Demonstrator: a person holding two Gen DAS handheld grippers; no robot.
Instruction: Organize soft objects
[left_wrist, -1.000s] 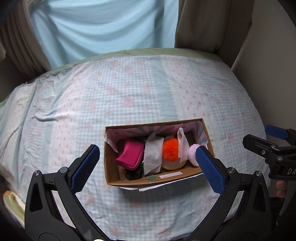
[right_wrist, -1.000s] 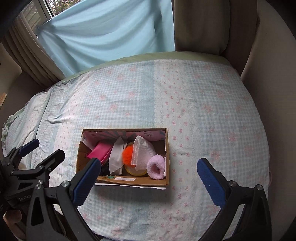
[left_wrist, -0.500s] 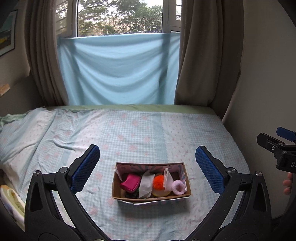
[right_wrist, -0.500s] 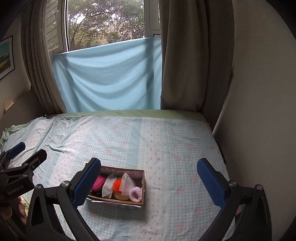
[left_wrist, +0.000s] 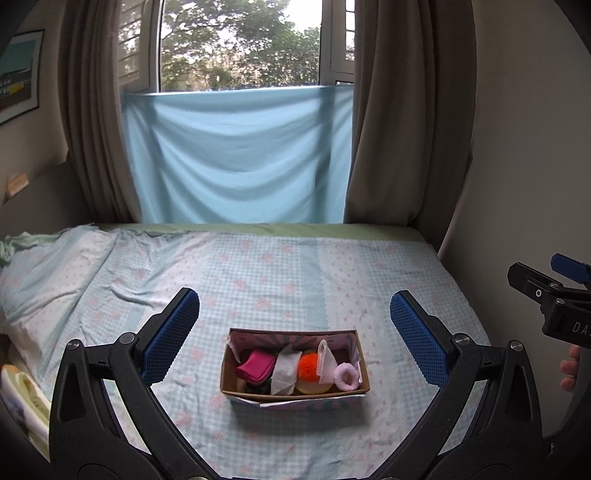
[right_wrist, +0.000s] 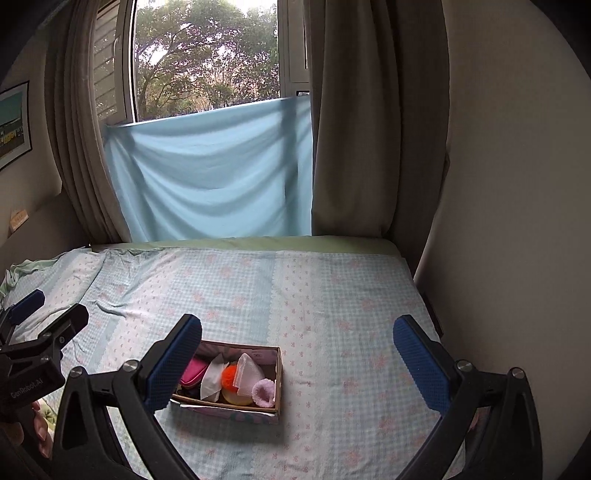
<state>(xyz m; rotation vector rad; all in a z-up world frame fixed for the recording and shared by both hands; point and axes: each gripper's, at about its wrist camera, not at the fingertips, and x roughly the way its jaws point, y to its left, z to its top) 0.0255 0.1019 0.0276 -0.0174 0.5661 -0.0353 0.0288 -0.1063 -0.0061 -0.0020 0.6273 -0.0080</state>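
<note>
At the far left a picture (left_wrist: 16, 74) hangs on the wall, and a brown curtain (left_wrist: 92, 110) falls beside the window (left_wrist: 240, 44). A light blue cloth (left_wrist: 236, 158) covers the lower part of the window. Below it the bed (left_wrist: 277, 266) has a checked sheet with small pink flowers.

The left gripper (left_wrist: 294, 334) is held above the near part of the bed. Its jaws stand wide apart and hold nothing. Between its two blue pads (left_wrist: 170, 336), lower on the sheet, sits the box (left_wrist: 295, 395). In the box, from left to right, lie a pink pouch (left_wrist: 256, 365), a white cloth (left_wrist: 286, 371), an orange pompom (left_wrist: 309, 364), a white mesh piece (left_wrist: 327, 360) that stands up, and a pale pink scrunchie (left_wrist: 347, 376). Under the pompom there is something yellow (left_wrist: 314, 387), maybe a sponge, but it is mostly hidden. All these things are inside the box and touch each other; nothing soft lies on the sheet around it.

The right gripper (right_wrist: 297, 352) is also wide open and empty. In its view the box (right_wrist: 275, 384) is at the left, partly behind its left pad (right_wrist: 173, 363), and the bare sheet lies between the pads. To the right are a second brown curtain (right_wrist: 351, 118) and the plain wall (right_wrist: 517, 184).
</note>
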